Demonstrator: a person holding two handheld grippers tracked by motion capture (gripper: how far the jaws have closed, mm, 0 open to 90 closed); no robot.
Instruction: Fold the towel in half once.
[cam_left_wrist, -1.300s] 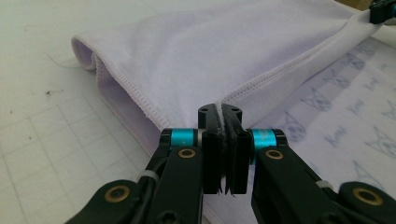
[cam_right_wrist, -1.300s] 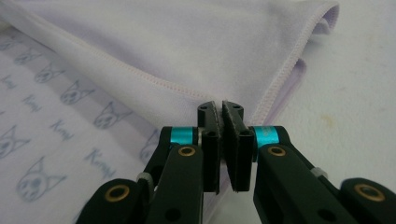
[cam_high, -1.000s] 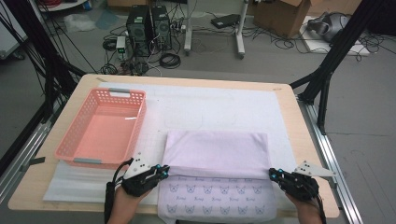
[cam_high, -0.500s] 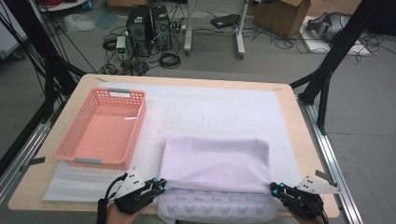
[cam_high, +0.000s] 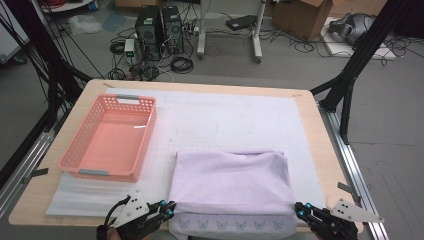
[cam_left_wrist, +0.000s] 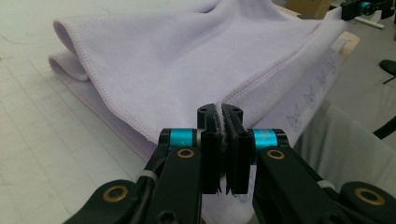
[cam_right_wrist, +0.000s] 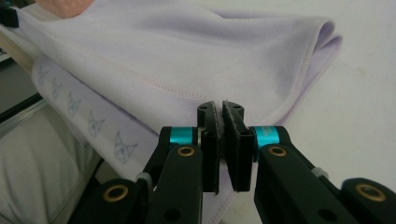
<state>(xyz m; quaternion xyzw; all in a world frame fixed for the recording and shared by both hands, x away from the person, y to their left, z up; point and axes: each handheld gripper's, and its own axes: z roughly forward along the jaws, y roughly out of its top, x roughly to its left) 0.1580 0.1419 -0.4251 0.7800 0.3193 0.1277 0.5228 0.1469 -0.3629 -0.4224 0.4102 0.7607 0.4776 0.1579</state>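
Note:
A pale lilac towel (cam_high: 232, 182) lies folded over on the white mat, its near hem printed with small cat faces and hanging over the table's front edge. My left gripper (cam_high: 167, 209) is shut on the towel's near left corner; the left gripper view shows the cloth (cam_left_wrist: 187, 60) pinched between its black jaws. My right gripper (cam_high: 301, 209) is shut on the near right corner, and the right gripper view shows the top layer (cam_right_wrist: 187, 51) clamped the same way. The upper layer stretches taut between the two grippers.
A pink plastic basket (cam_high: 145, 135) stands empty at the left of the table. A white mat (cam_high: 240, 115) covers most of the wooden tabletop. Black frame posts flank the table; computers, cables and boxes sit on the floor beyond.
Both grippers have pulled back toward the near table edge, dragging the towel's top layer with them. Less of the printed hem shows now.

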